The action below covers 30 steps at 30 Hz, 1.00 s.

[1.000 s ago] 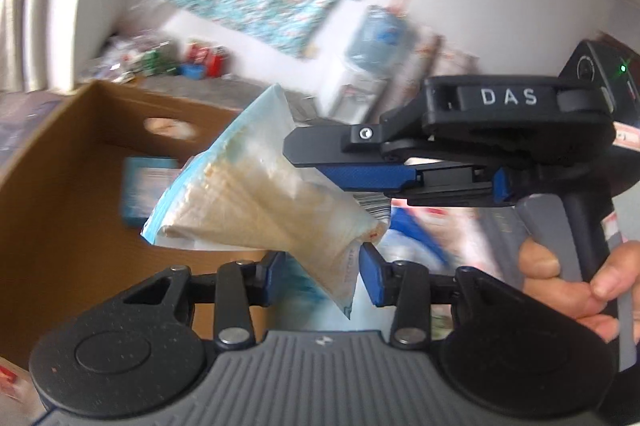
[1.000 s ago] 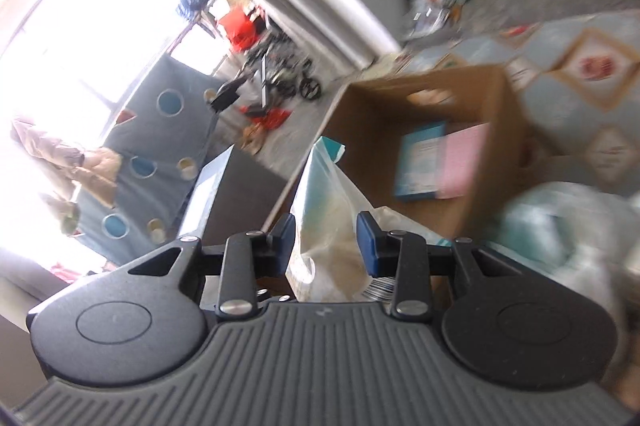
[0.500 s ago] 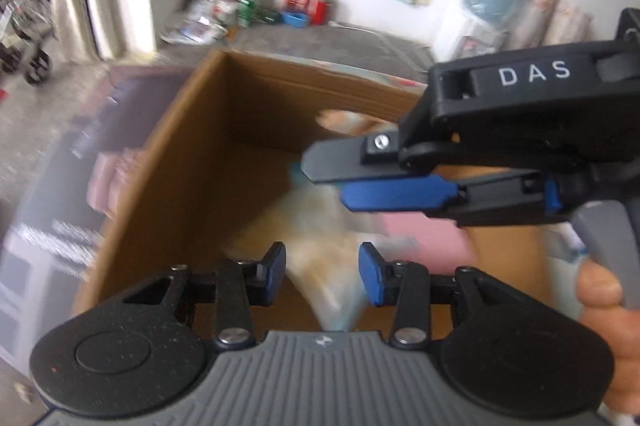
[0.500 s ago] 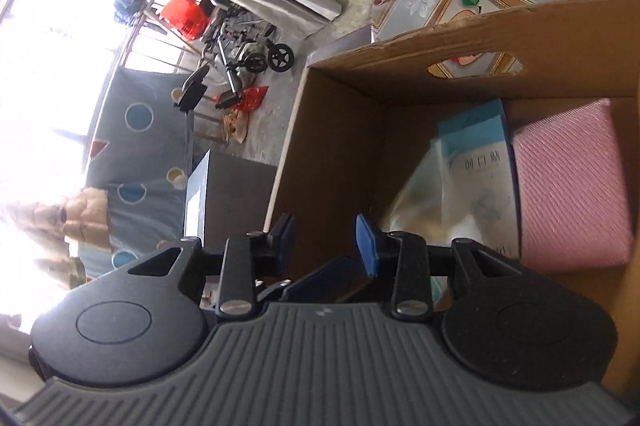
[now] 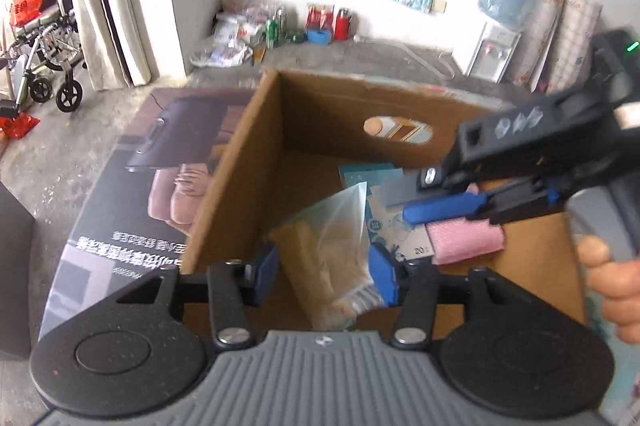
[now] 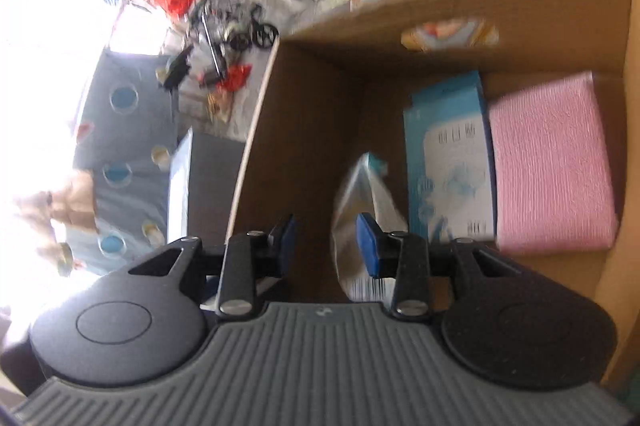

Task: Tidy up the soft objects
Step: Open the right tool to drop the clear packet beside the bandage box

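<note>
Letting go of the plastic bag (image 5: 332, 246) over the cardboard box (image 5: 256, 130): left gripper (image 5: 324, 268) has just been widening, bag loose between spread jaws, presumably to drop beside the pink pack (image 6: 548, 162). Right gripper (image 6: 326, 240) parted, bag just beside 1 pad, unpinched. Only the right view shows the blue pack (image 6: 448, 154) whole

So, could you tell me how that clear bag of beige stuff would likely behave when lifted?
The clear bag would probably flop and sag: its thin film is creased and peaked. It looks light, with soft beige filling. The glossy film might slip.
</note>
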Available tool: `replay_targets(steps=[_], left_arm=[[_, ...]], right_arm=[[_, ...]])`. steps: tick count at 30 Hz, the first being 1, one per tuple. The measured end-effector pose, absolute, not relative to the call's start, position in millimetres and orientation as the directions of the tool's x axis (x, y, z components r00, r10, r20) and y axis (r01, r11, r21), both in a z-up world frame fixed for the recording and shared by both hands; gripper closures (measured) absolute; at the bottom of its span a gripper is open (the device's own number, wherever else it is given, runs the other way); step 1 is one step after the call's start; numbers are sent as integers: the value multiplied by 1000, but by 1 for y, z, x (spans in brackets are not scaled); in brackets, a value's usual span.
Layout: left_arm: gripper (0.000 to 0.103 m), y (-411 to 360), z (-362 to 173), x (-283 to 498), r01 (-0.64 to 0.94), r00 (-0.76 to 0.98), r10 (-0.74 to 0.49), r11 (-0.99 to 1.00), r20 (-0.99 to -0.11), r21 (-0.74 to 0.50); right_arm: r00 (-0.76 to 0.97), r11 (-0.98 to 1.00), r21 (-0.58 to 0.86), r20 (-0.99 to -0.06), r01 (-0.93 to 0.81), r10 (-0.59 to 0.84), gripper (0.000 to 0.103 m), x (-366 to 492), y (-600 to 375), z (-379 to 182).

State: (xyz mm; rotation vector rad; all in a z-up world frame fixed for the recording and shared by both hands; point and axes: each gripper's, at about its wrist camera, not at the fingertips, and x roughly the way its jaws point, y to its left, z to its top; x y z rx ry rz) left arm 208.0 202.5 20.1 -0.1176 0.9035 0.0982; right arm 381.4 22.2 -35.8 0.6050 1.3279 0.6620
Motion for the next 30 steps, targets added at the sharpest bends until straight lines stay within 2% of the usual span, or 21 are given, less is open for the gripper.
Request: replay_targets(steps=[5,8,17,22,26,30], left_arm=[[42,217,38,166,-161,655,45,984,-754,-81],[41,228,37,147,-200,649,78,977,-756,-71],[42,253,30,110,-284,654,118,954,-748,-98],[42,257,32,98,-296,682,124,948,-720,-117],[40,262,35,89,-312,703,143,942,-697,-122],[38,261,35,81,-332,714,155,934,-683,-134]], right_arm=[[-23,707,705,-709,-43,705,69,371,56,-66],[-37,699,715,-698,22,715,70,371,68,-83],[175,641,750,-661,161,730,69,387,58,-93],[130,615,786,-617,58,776,69,368,52,-69],[-13,671,741,-672,-40,741,60,342,72,-66],[-62,731,682,-731,-23,680,60,340,94,-97]])
